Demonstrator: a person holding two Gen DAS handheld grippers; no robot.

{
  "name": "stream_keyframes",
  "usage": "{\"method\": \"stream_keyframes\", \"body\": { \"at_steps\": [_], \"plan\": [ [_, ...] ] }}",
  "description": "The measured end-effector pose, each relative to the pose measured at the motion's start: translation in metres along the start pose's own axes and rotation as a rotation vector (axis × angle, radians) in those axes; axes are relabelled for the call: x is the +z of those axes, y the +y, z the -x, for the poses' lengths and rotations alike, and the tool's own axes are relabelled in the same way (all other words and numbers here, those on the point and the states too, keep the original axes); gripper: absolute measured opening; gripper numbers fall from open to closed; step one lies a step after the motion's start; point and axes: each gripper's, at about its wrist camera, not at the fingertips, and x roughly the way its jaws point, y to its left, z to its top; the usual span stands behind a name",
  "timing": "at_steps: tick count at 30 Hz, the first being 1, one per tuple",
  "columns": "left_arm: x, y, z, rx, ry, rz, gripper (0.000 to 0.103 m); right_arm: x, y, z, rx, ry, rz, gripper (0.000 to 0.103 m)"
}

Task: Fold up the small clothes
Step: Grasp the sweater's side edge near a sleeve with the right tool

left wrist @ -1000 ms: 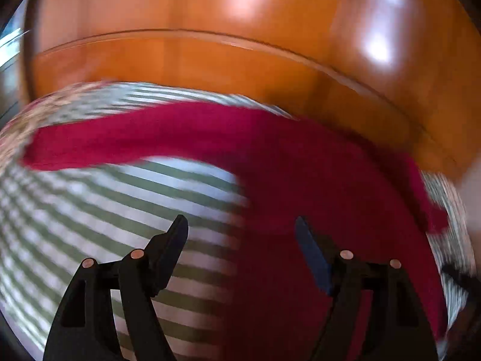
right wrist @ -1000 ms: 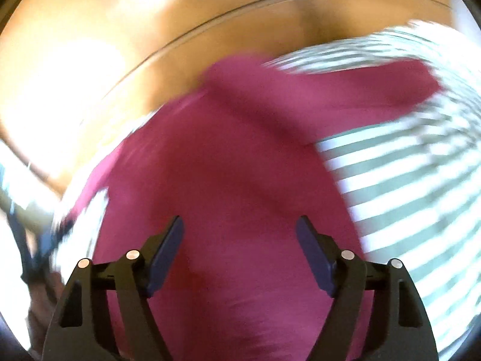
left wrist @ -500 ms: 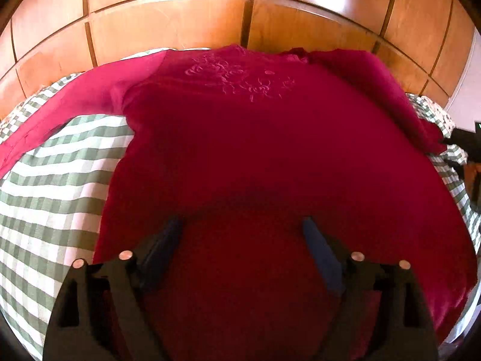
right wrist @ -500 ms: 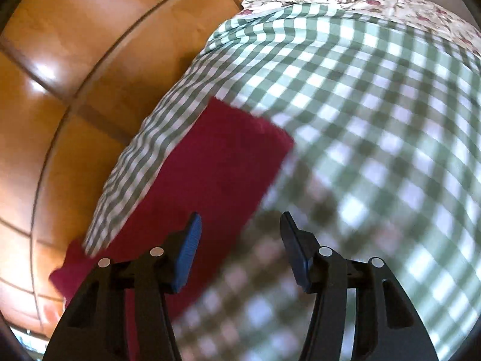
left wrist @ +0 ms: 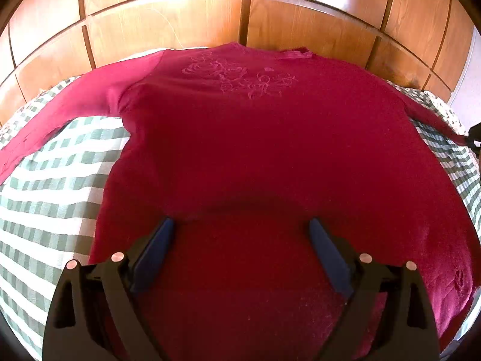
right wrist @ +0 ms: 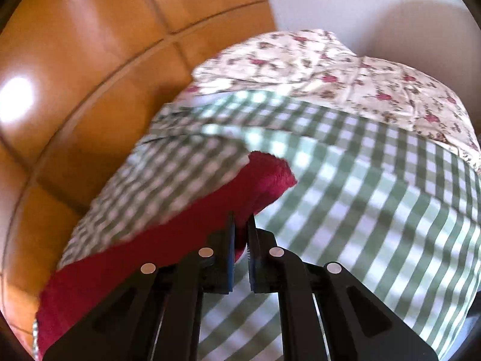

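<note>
A dark red long-sleeved top (left wrist: 255,138) with embroidery on the chest lies spread flat on a green-and-white checked bedspread (left wrist: 51,180). My left gripper (left wrist: 240,228) is open, low over the top's lower middle, with its blue-padded fingers spread wide. In the right wrist view my right gripper (right wrist: 240,225) is shut on the end of the top's right sleeve (right wrist: 258,186), with red cloth pinched between its pads near the cuff.
A wooden panelled headboard (left wrist: 240,15) runs along the far side of the bed. A floral pillow or sheet (right wrist: 345,81) lies beyond the sleeve end, by a white wall (right wrist: 345,6). The checked bedspread (right wrist: 375,210) stretches to the right of the sleeve.
My right gripper swung from over the top's body to the sleeve end and closed on it. My left gripper settled low over the top's lower middle and stayed open.
</note>
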Motion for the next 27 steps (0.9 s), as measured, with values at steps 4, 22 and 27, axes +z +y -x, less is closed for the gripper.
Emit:
{"method": "stream_keyframes", "body": {
  "at_steps": [4,22,27],
  "plan": [
    [0.0,0.001,0.001,0.001,0.0,-0.002,0.091,-0.016,-0.004,-0.03,-0.115,0.05,0.06,0.006],
    [-0.025,0.072,0.069,0.05,-0.01,0.139,0.089,-0.186,0.047,0.106,0.502,0.429,0.395,0.073],
    [-0.06,0.097,0.083,-0.003,0.046,0.175,0.054,-0.265,0.052,0.148,0.529,0.524,0.561,0.047]
  ]
}}
